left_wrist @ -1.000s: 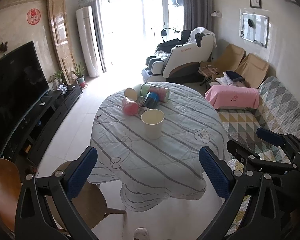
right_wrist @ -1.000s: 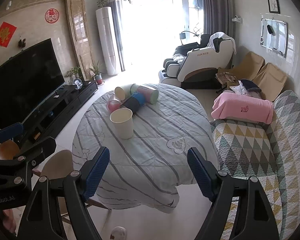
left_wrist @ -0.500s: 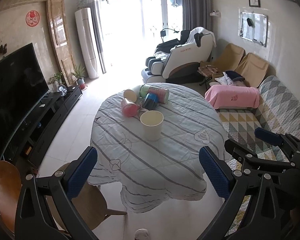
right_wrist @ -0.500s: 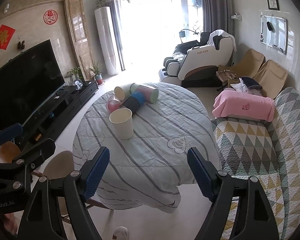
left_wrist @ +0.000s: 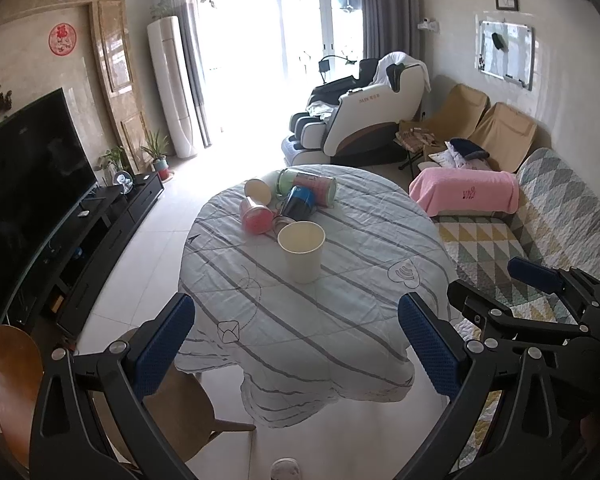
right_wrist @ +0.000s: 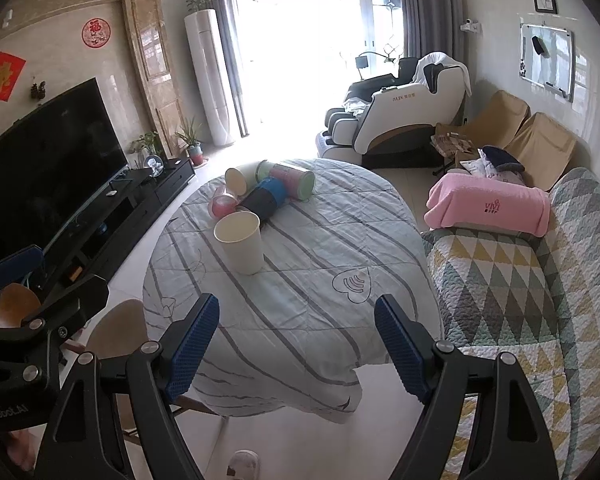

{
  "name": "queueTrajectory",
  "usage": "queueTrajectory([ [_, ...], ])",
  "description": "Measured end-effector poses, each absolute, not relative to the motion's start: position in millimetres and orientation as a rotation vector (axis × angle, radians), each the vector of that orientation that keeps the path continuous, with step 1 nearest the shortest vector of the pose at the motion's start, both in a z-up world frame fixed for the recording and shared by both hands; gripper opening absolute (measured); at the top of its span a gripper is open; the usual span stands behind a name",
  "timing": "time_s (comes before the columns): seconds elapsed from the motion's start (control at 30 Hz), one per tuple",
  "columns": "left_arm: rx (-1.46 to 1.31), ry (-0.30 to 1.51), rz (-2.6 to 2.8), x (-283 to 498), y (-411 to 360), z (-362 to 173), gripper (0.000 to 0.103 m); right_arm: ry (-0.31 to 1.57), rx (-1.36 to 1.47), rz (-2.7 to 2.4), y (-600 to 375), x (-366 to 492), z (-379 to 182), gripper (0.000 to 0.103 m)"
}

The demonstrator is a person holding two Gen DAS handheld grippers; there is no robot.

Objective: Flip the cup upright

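- The cream cup (left_wrist: 303, 252) stands upright, mouth up, near the middle of the round surface (left_wrist: 340, 320), which is draped in a pale striped cloth; in the right wrist view the cup (right_wrist: 242, 246) sits left of centre on that surface (right_wrist: 300, 300).
- Just behind it lies a cluster of cups on their sides: a pink cup (left_wrist: 255, 216), a blue and black cup (left_wrist: 298, 204), a cream cup with its mouth toward me (left_wrist: 257, 191), and a pink and green tin (left_wrist: 312, 186); whether the upright cup touches the nearest of them I cannot tell.
- My left tool (left_wrist: 296, 340) hangs in the air short of the surface's near edge, its blue pads spread wide with nothing between them; it is well apart from the cup.
- My right tool (right_wrist: 298, 344) is likewise spread wide and holds nothing, hovering over the near edge of the surface; it also shows at the right of the left wrist view (left_wrist: 540, 280).
- Around the surface: a sofa with a patterned quilt (right_wrist: 520, 280) to the right, a pink blanket (right_wrist: 488, 208) on it; a television (left_wrist: 24, 184) to the left; a massage chair (left_wrist: 360, 120) beyond, by the bright window; a wooden chair (left_wrist: 176, 404) tucked under the near edge.
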State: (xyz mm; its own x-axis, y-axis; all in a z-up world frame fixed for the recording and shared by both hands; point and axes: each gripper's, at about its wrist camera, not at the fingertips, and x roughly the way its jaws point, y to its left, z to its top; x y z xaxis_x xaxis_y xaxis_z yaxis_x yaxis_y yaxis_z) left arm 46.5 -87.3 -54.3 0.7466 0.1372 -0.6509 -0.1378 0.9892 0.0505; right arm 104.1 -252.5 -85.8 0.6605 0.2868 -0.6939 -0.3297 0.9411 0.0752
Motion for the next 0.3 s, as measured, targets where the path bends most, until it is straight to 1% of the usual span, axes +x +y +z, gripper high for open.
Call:
queueTrajectory([
  [0.3, 0.015, 0.722, 0.153, 50.1, -91.3, -59.3, 0.103, 0.78, -0.053, 0.348, -254.0, 104.8, -86.7, 0.081],
])
